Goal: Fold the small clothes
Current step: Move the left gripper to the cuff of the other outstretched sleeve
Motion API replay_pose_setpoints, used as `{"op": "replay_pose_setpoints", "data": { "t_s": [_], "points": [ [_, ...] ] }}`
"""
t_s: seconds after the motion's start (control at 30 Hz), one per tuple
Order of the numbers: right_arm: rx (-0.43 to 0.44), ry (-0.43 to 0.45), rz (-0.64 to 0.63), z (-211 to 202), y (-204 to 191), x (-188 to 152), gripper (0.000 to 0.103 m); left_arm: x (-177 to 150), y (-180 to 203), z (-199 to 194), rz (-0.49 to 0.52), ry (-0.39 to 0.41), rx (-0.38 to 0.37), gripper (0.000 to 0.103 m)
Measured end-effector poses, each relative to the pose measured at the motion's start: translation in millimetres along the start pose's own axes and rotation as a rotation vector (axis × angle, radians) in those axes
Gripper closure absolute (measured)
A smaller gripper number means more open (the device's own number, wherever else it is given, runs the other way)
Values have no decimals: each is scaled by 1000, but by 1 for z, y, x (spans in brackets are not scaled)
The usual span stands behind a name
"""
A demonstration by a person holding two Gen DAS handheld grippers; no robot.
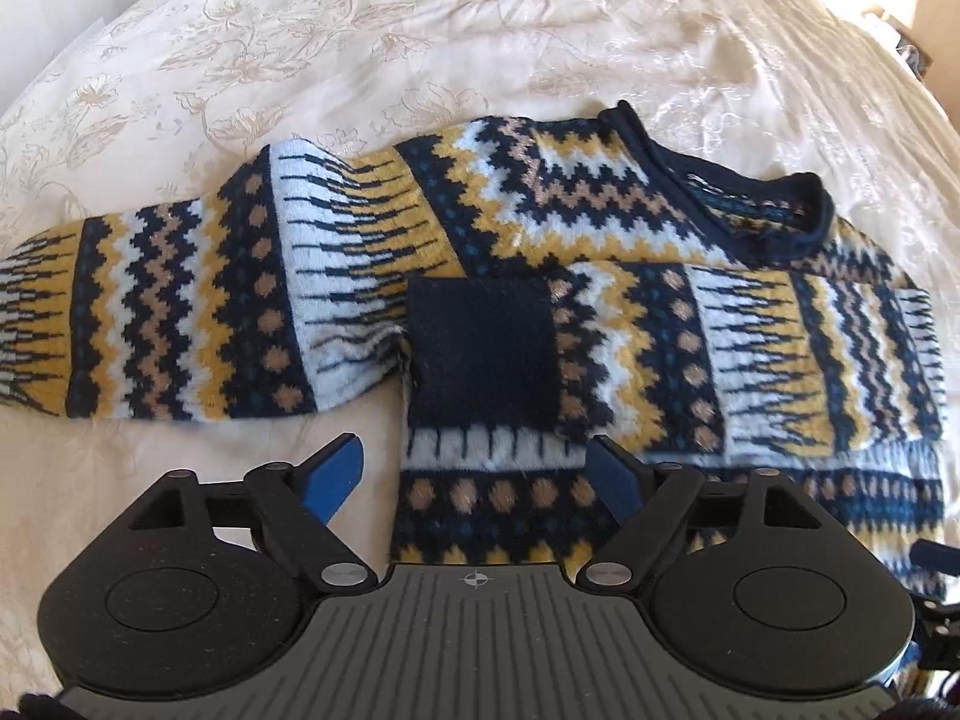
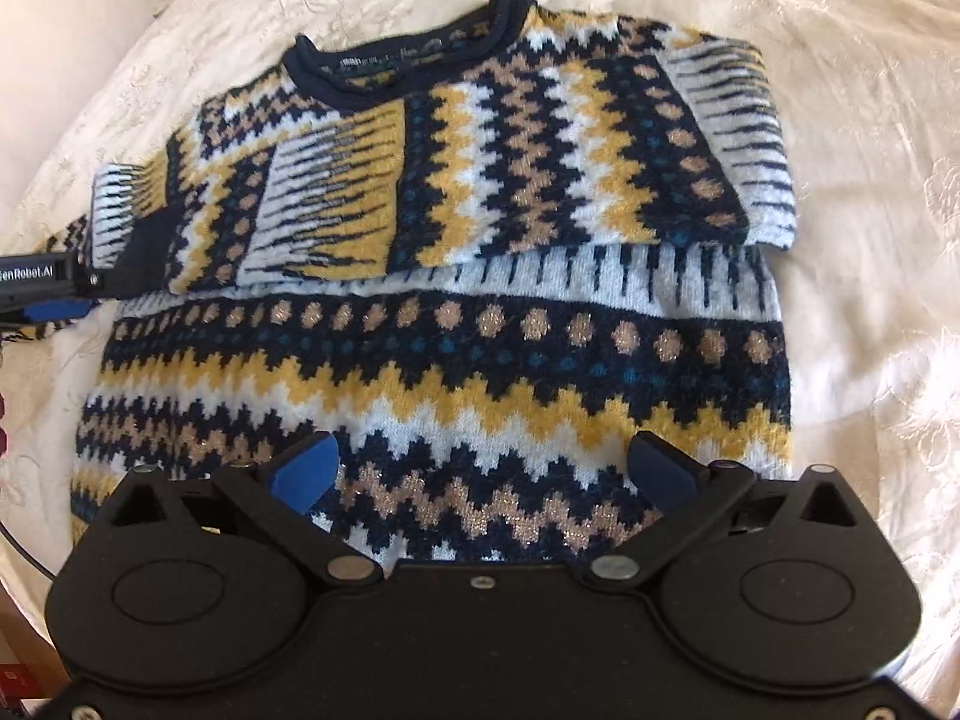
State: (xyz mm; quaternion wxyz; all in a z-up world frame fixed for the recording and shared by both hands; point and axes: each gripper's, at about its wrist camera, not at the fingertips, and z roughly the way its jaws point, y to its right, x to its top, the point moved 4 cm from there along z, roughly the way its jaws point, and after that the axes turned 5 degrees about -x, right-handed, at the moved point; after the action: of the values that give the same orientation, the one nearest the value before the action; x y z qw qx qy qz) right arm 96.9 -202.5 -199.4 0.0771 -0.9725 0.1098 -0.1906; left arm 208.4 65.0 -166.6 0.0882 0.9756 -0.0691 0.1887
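Only the left wrist view shows one sleeve of the navy, mustard and white zigzag knit sweater (image 1: 540, 228) extended sideways across the cream embroidered bedspread (image 1: 360, 30). Only the right wrist view shows the sweater body (image 2: 444, 360) directly ahead. Left gripper (image 1: 477, 474) and right gripper (image 2: 483, 468): fingers spread, empty, above the sweater.

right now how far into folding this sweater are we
Early. Done: the sweater lies flat on the bedspread, and one sleeve is folded across the chest, its navy cuff resting on the body. In hand: nothing; the left gripper and right gripper are both open above the knit. Left: the other sleeve lies stretched out to the side, and the body is not yet folded.
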Motion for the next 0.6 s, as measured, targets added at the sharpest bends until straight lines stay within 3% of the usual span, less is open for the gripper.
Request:
{"op": "replay_pose_setpoints", "data": {
  "t_s": [0.13, 0.33, 0.6],
  "points": [
    [-18, 38, -28, -15, 1, -6, 0, -11, 13, -17, 26, 24, 0, 18],
    [13, 124, -100, -46, -1, -13, 0, -25, 43, -56, 62, 142, 24, 18],
    [48, 309, -199, -95, -11, -10, 1, -32, 61, -115, -22, 305, 183, 18]
  ]
}}
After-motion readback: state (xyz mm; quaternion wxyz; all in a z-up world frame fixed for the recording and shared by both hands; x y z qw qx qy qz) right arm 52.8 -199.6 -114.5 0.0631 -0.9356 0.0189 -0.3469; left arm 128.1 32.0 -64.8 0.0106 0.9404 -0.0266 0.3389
